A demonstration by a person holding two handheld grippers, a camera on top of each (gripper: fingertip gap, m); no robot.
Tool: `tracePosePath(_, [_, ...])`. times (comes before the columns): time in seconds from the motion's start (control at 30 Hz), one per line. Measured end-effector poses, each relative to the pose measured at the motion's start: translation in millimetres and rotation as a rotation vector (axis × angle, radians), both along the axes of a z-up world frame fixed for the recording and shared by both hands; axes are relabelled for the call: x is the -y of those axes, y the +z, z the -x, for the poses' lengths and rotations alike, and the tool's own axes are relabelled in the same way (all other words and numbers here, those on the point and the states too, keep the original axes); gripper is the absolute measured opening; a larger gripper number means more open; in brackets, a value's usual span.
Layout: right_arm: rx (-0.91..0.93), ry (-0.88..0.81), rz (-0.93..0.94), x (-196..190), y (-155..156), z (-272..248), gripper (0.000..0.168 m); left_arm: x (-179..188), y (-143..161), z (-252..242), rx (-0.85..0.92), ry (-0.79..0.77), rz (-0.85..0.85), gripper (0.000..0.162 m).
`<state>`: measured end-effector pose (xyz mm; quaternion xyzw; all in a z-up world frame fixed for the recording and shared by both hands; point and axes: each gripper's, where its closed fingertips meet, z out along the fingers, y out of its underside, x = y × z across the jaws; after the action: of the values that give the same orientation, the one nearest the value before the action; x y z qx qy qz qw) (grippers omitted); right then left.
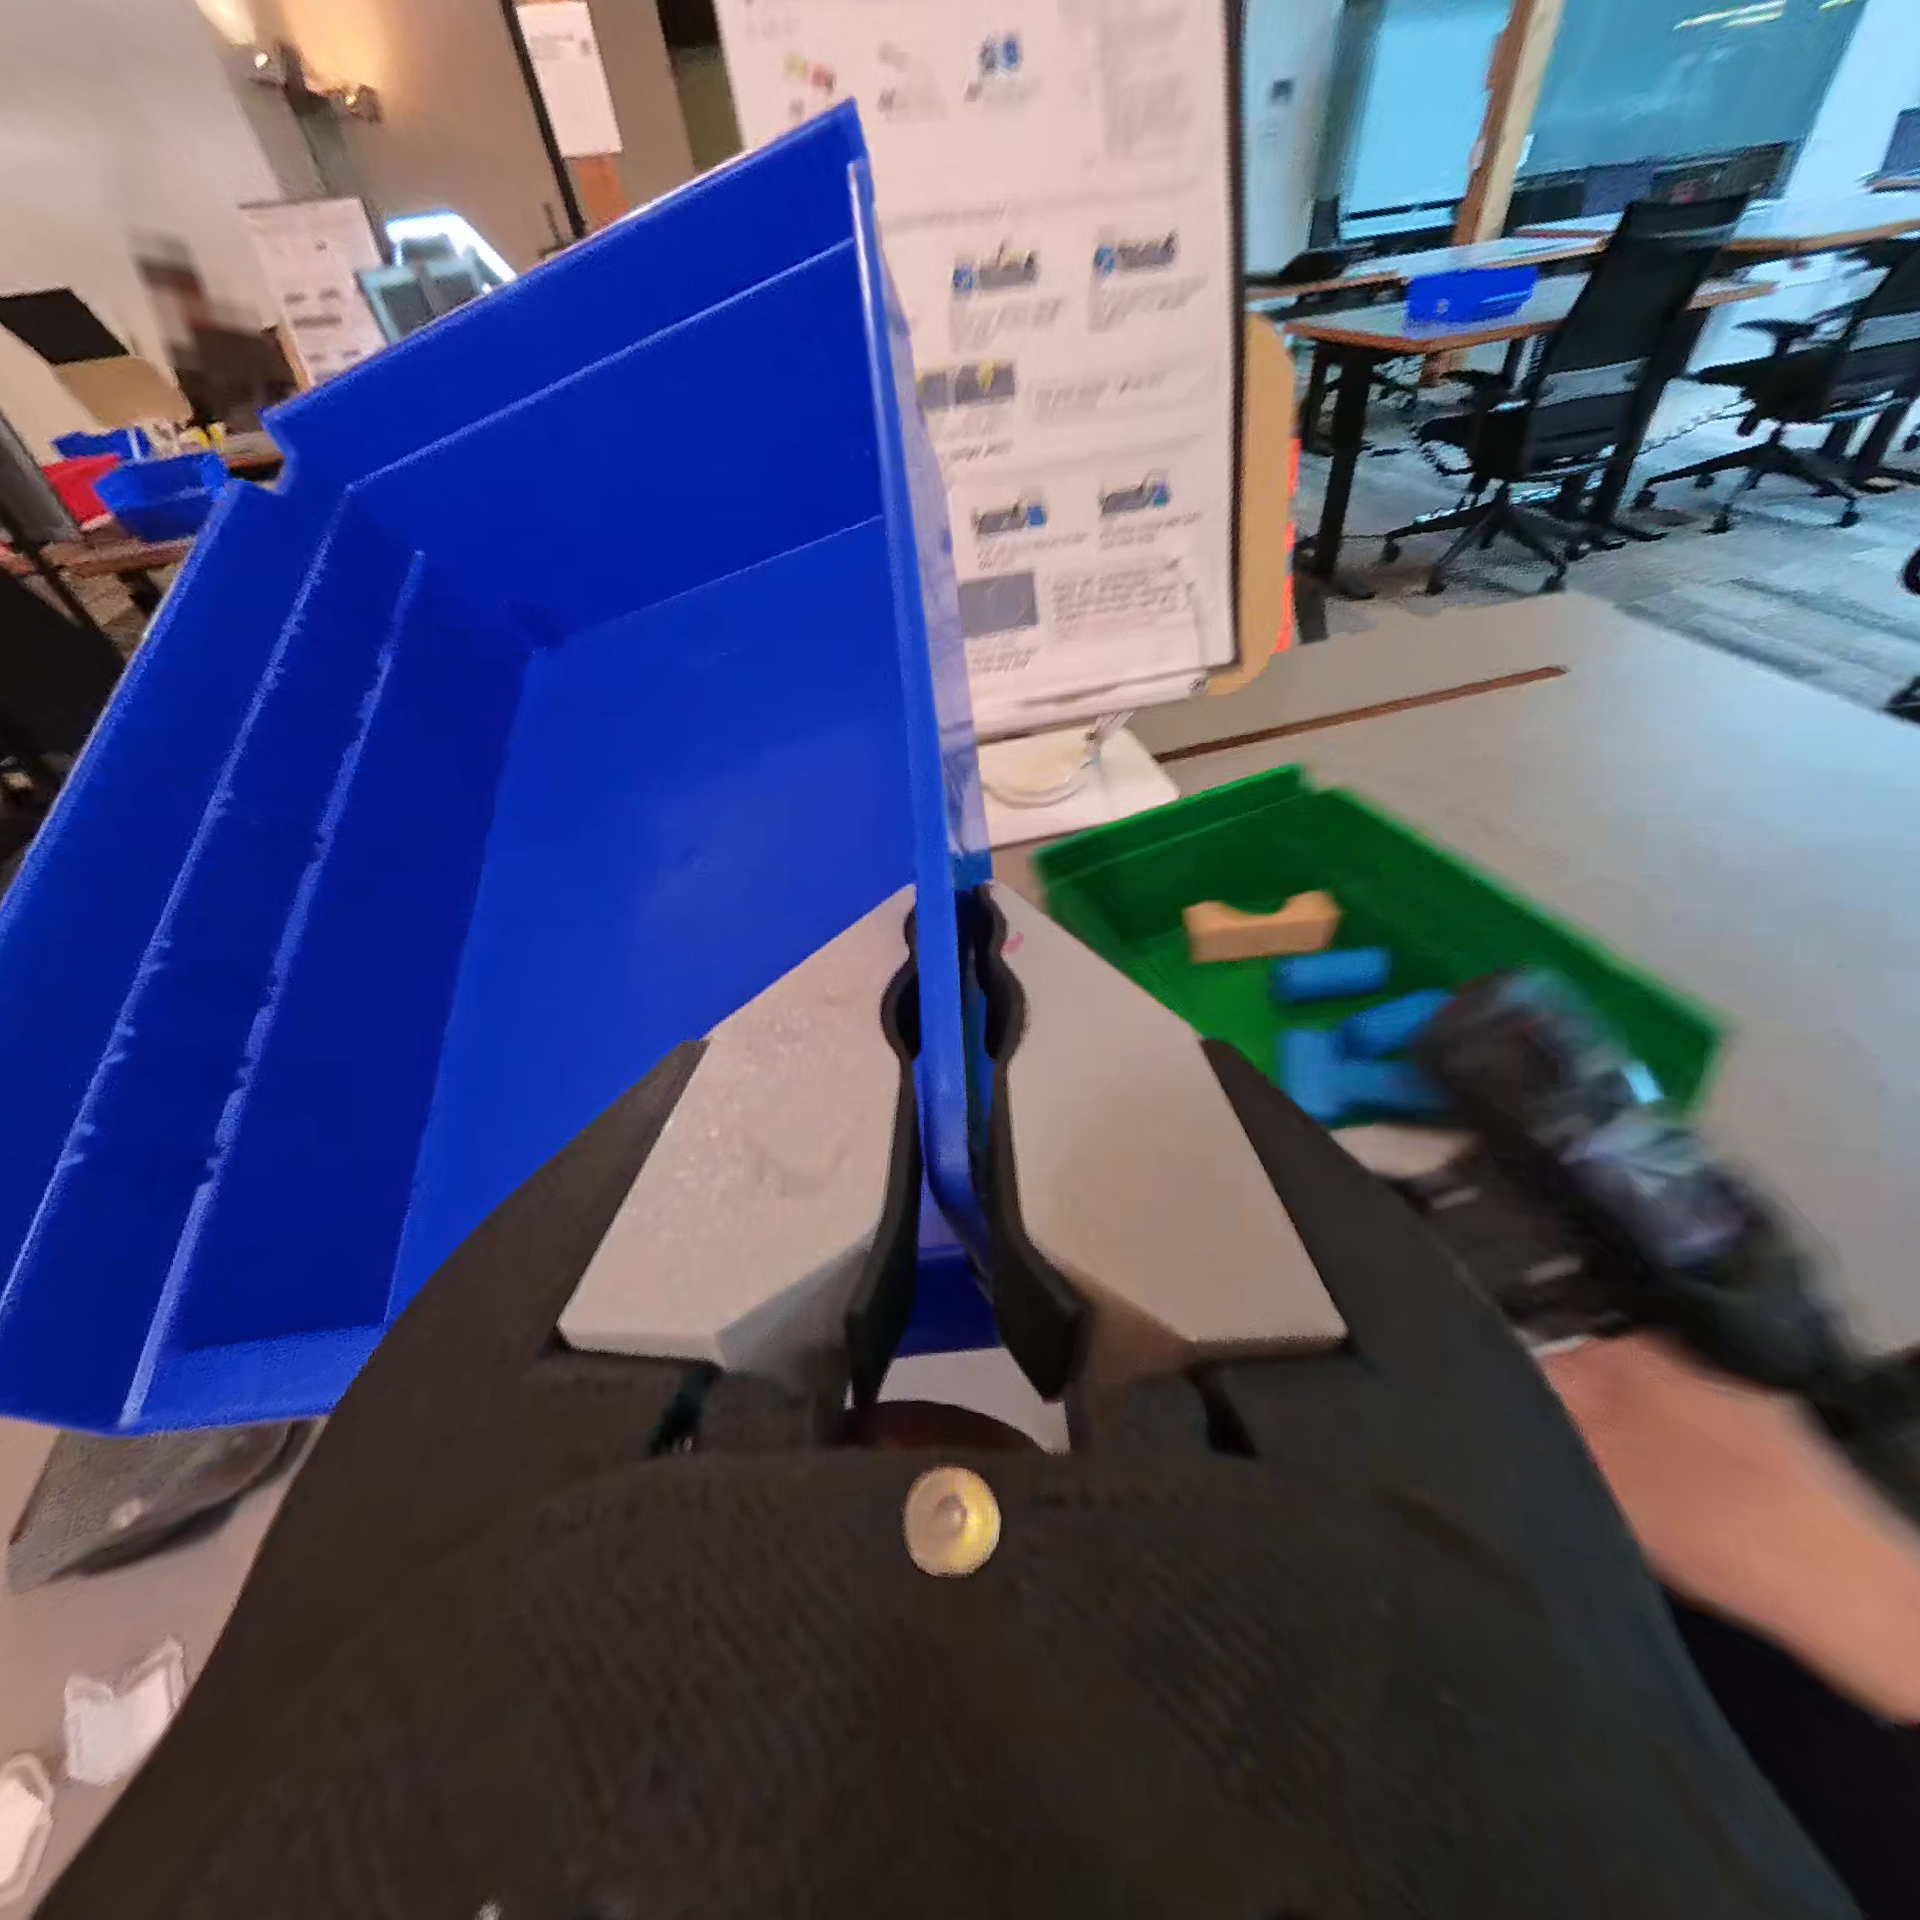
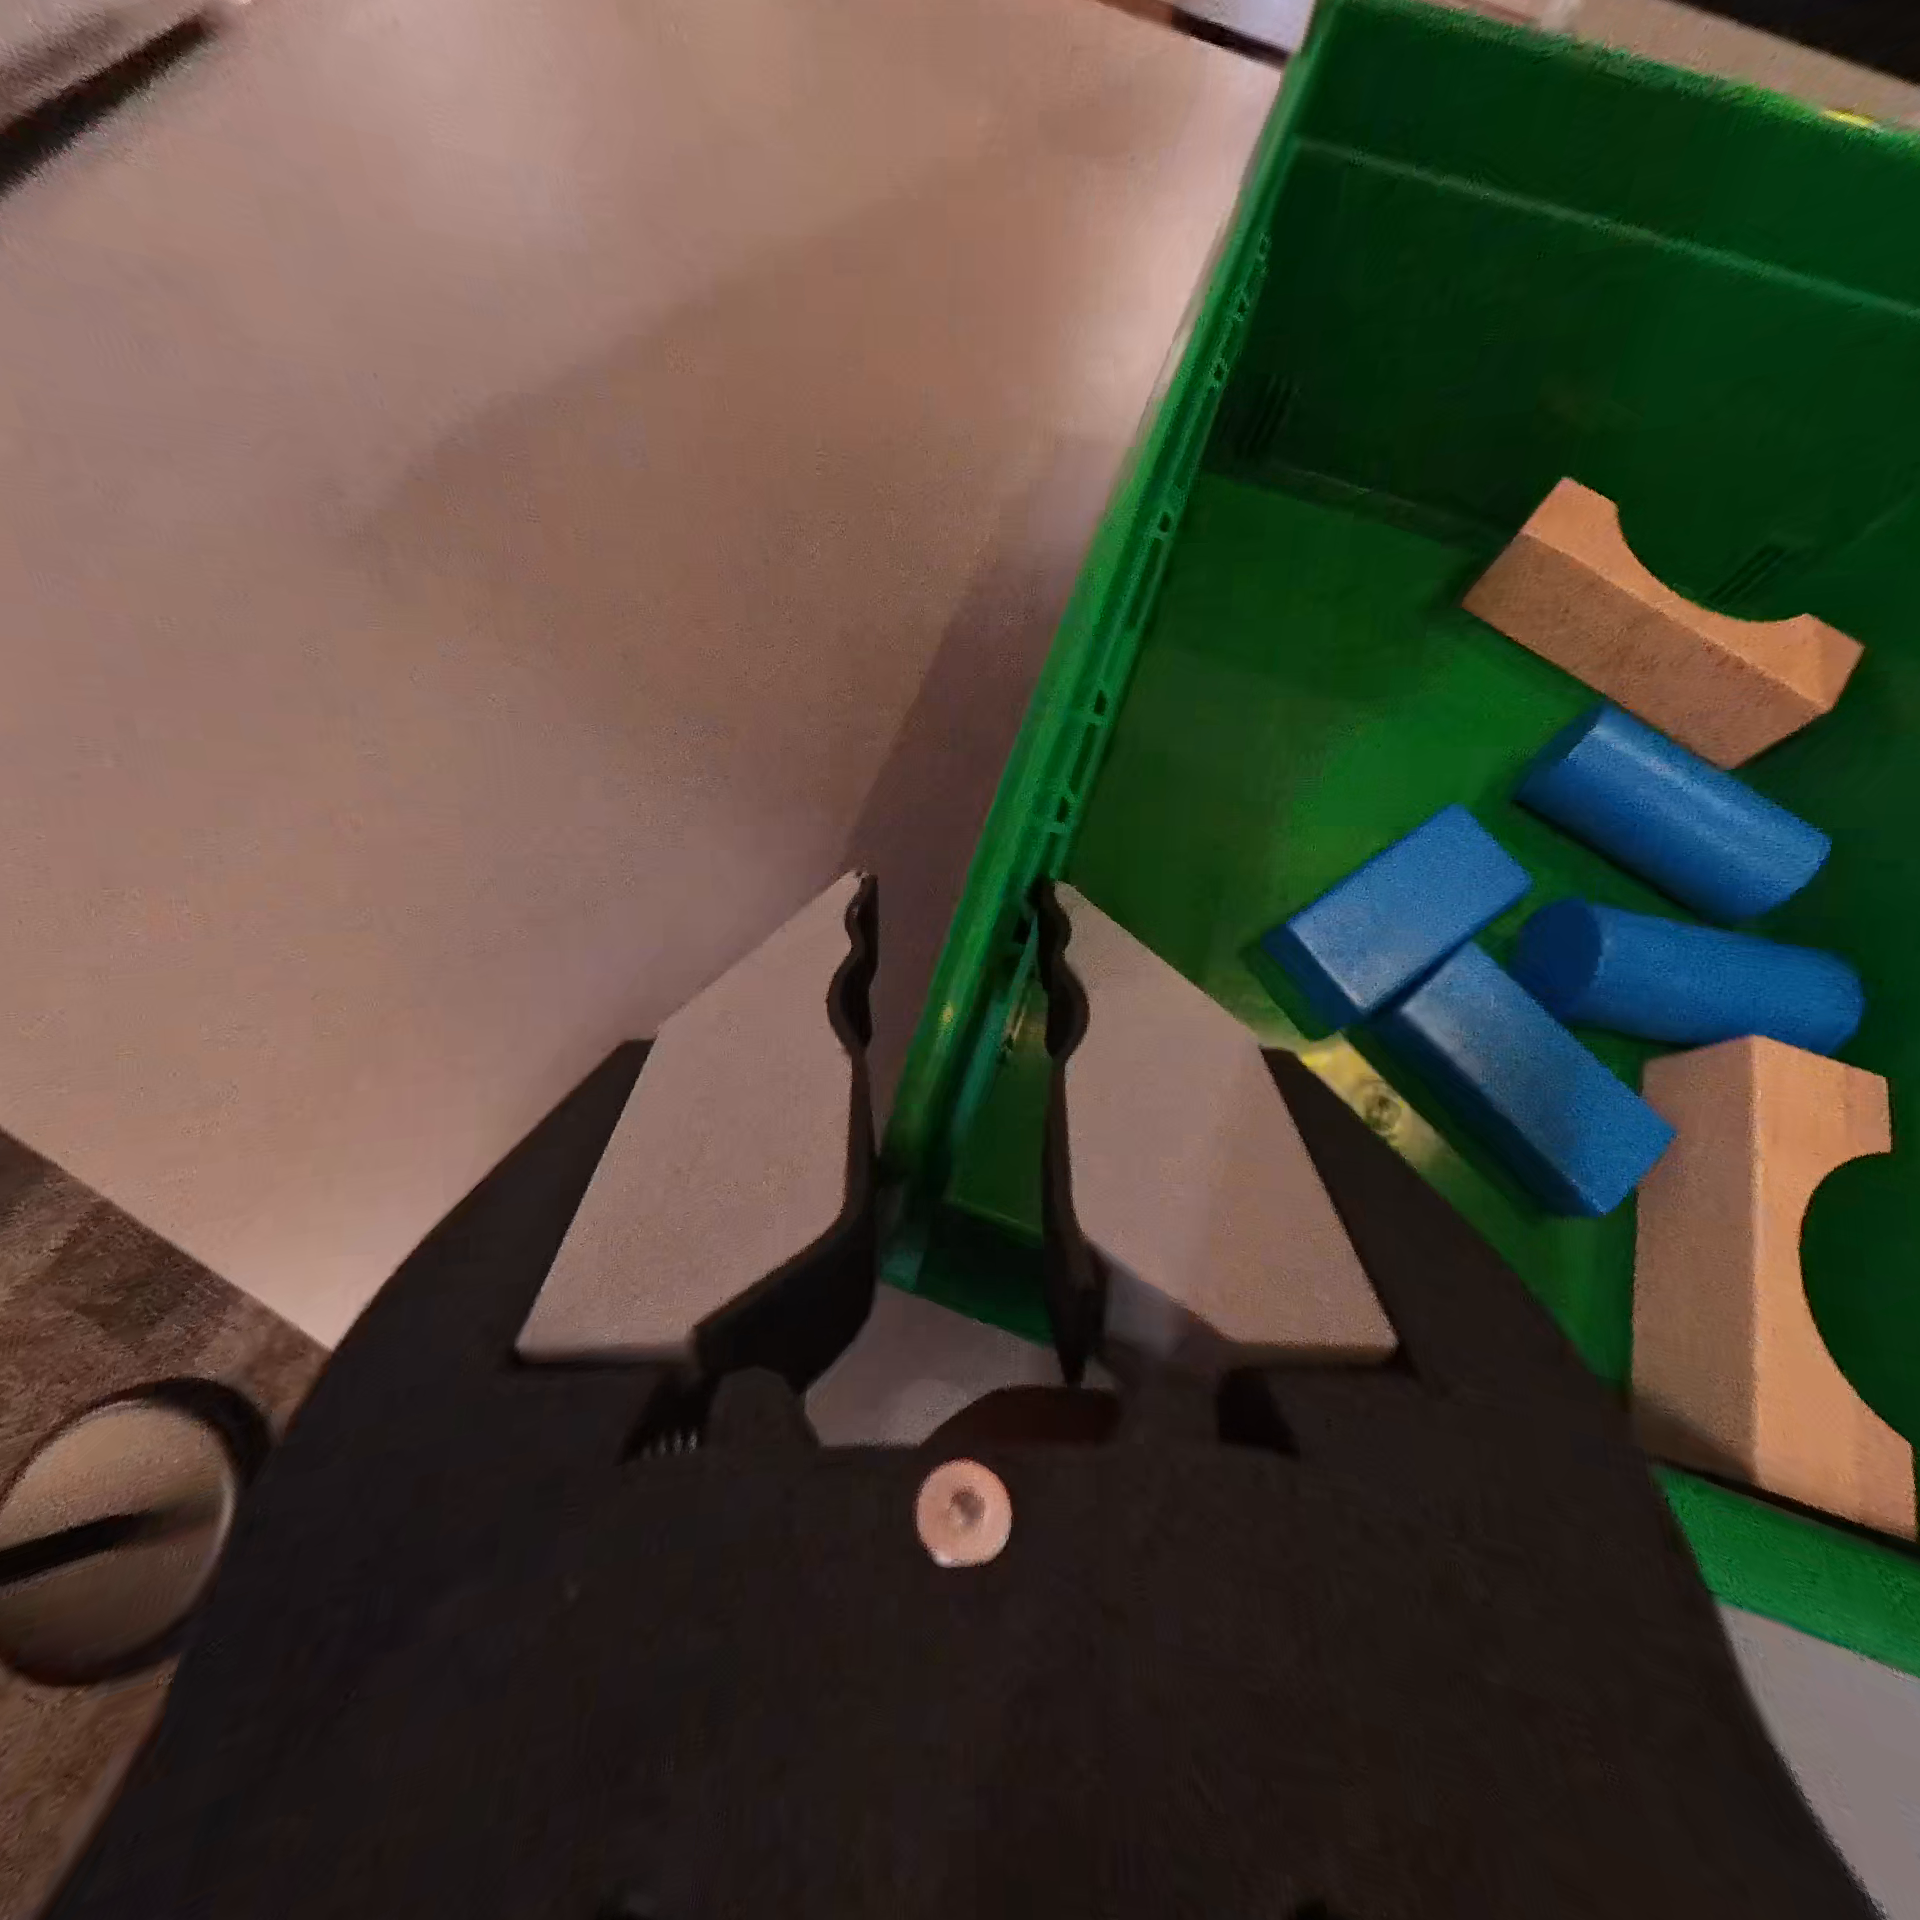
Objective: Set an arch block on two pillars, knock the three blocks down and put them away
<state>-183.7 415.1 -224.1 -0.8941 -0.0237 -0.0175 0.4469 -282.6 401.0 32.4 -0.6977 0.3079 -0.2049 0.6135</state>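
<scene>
My left gripper is shut on the side wall of an empty blue bin and holds it lifted and tilted. My right gripper straddles the near wall of the green bin, closed on it; it shows blurred in the left wrist view. Inside the green bin lie two wooden arch blocks, two blue cylinders and two blue rectangular blocks. The green bin sits on the grey table in the left wrist view, with one arch block visible.
A poster board stands behind the bins at the table's far edge, with a small dish at its foot. Desks and black office chairs fill the room beyond. A tape roll lies near the table's edge. Spacing between my two grippers at the tips: around 25 cm.
</scene>
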Motion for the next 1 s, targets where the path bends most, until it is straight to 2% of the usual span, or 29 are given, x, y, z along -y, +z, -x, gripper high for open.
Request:
tracePosePath(0.1, [-0.065,0.038,-0.037,-59.0,5.9,80.7,0.029,16.1,30.6,-22.9,-0.013,-0.028,-0.013,0.003])
tracePosePath(0.2, [-0.08,0.051,-0.074,-87.8,15.8,123.8,0.033,39.0,34.4,-63.8,-0.044,-0.073,-0.022,0.002])
tracePosePath(0.27, [-0.138,0.118,-0.108,-68.5,22.8,137.6,0.036,56.3,25.7,-98.4,-0.077,-0.135,-0.027,0.002])
tracePosePath(0.33, [-0.149,0.204,-0.181,-19.3,26.7,126.7,0.034,71.3,13.1,-133.3,-0.115,-0.213,-0.019,0.004])
tracePosePath(0.4, [-0.126,0.287,-0.258,43.8,20.0,96.5,0.034,83.9,-0.3,-167.6,-0.105,-0.297,0.036,0.003])
tracePosePath(0.47, [-0.009,0.324,-0.344,108.5,10.4,41.4,0.029,93.3,-19.3,-204.2,-0.085,-0.358,0.087,0.004])
tracePosePath(0.57, [0.193,0.183,-0.473,186.3,27.9,-80.1,0.025,114.1,-73.6,-266.2,-0.115,-0.398,0.125,0.004])
tracePosePath(0.67, [0.255,-0.002,-0.486,237.3,63.8,-187.1,0.027,144.3,-143.1,-326.2,-0.157,-0.421,0.173,0.004])
tracePosePath(0.77, [0.242,-0.121,-0.48,268.9,87.1,-250.6,0.028,171.4,-196.8,-370.2,-0.182,-0.439,0.195,0.004])
tracePosePath(0.83, [0.192,-0.152,-0.459,275.6,88.8,-272.9,0.026,181.3,-212.3,-389.5,-0.227,-0.4,0.093,0.004])
tracePosePath(0.93, [0.118,-0.16,-0.406,267.2,77.0,-283.8,0.028,190.3,-224.1,-399.4,-0.242,-0.402,0.067,0.004])
tracePosePath(0.97, [0.086,-0.149,-0.393,262.2,72.3,-280.7,0.028,191.5,-226.8,-393.5,-0.247,-0.41,0.066,0.009])
tracePosePath(1.0, [0.051,-0.118,-0.386,256.5,68.3,-272.6,0.028,191.9,-226.8,-381.9,-0.246,-0.419,0.071,0.026])
